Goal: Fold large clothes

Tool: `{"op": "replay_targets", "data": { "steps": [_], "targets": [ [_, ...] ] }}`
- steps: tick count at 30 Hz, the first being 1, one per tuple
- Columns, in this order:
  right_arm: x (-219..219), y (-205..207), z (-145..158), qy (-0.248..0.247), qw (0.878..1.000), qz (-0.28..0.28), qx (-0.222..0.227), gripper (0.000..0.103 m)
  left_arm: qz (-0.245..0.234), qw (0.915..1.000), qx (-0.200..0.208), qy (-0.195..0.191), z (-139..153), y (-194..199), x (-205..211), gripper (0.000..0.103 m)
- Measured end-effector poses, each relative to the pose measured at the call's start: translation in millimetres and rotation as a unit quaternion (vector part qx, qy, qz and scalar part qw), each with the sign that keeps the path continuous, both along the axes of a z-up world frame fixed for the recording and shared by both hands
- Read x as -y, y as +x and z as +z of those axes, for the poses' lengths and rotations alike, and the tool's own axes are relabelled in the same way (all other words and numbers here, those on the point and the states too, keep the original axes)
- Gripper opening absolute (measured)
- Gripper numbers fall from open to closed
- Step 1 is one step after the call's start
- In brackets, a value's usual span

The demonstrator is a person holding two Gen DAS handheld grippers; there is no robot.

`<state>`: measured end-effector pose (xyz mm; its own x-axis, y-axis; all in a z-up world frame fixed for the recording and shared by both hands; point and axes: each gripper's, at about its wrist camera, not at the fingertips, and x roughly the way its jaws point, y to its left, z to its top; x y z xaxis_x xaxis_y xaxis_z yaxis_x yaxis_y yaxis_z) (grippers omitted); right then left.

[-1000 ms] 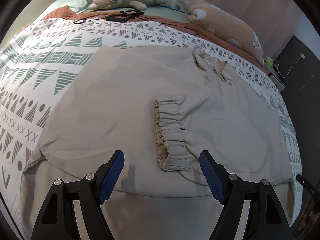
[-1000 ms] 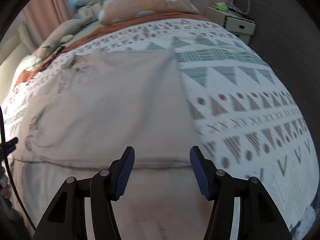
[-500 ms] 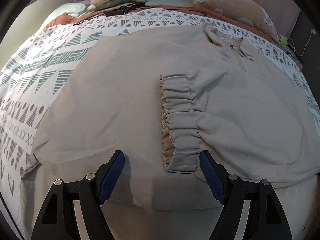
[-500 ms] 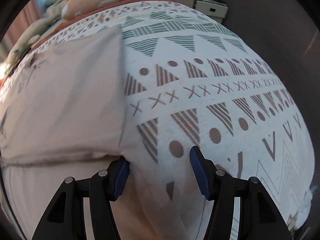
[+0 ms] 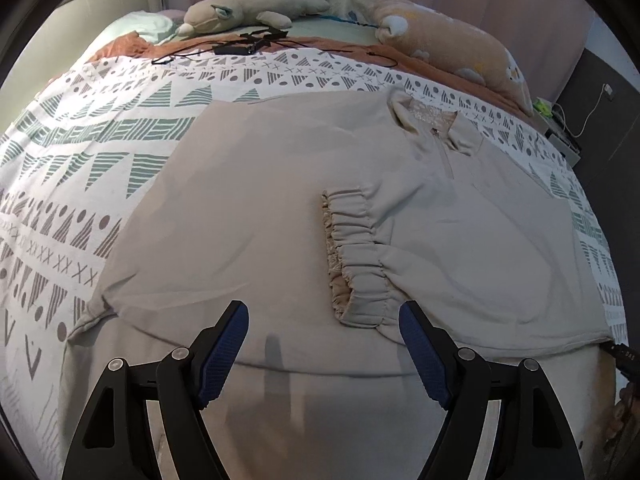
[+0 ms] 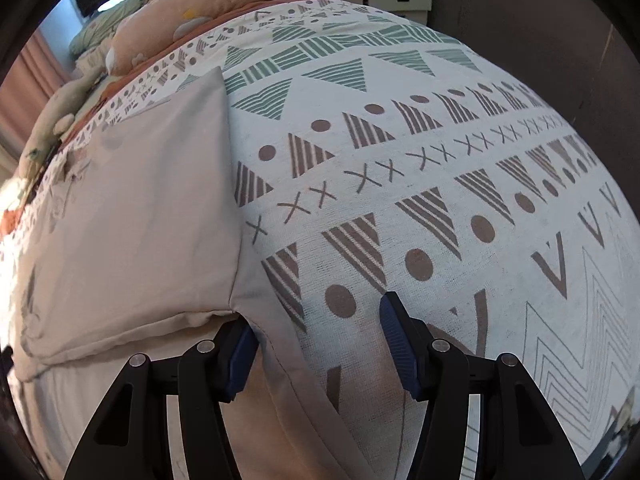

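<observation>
Left gripper (image 5: 323, 346): jaws wide open, nothing held, poised over near fold of beige sweatshirt (image 5: 248, 208); elastic cuff (image 5: 356, 256) just ahead-right. Garment spread along bed's (image 5: 80, 152) near edge, collar toward the pillows. Right gripper (image 6: 316, 334): open, empty, straddling sweatshirt's right corner; judged nearer a grasp.

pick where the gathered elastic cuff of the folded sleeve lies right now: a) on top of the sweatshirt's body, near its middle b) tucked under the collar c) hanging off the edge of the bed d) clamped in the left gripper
a: in the left wrist view the cuff rests flat on the body of the beige sweatshirt, below the collar and ahead of the open, empty left gripper.
</observation>
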<state>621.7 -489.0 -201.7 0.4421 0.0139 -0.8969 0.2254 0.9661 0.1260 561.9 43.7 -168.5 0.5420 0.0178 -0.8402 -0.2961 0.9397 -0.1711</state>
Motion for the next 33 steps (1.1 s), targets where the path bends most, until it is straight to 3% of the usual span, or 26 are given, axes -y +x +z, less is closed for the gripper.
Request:
{"op": "replay_targets", "data": {
  "steps": [4,8,14,17,21,26,30,33],
  "targets": [
    [-8,-4,1,-0.025,1.0,-0.005,-0.01,0.057,0.009,0.9997,-0.004,-0.022,10,-23,-7,0.079],
    [-17,-16,10,-0.021,1.0,-0.006,-0.005,0.057,0.001,0.9997,0.022,-0.011,24,-44,-3,0.079],
    [-38,-50,41,-0.033,0.998,0.02,0.042,0.057,0.0,0.9984,0.054,-0.015,36,-89,-1,0.079],
    [-46,-67,55,-0.036,0.997,0.038,0.061,0.057,-0.012,0.9959,0.089,-0.013,53,-115,6,0.079],
    [-60,-97,79,-0.055,0.991,0.051,0.107,0.057,-0.011,0.9934,0.112,-0.022,69,-145,5,0.091],
    [-76,-137,105,-0.078,0.985,0.057,0.146,0.057,-0.023,0.9915,0.126,-0.026,85,-183,0,0.091],
    [-80,-170,113,-0.033,0.988,0.066,0.136,0.057,-0.031,0.9877,0.151,-0.027,103,-217,-11,0.091],
    [-83,-201,120,-0.041,0.985,0.054,0.161,0.057,-0.029,0.9849,0.171,-0.005,120,-243,-20,0.096]
  ]
}}
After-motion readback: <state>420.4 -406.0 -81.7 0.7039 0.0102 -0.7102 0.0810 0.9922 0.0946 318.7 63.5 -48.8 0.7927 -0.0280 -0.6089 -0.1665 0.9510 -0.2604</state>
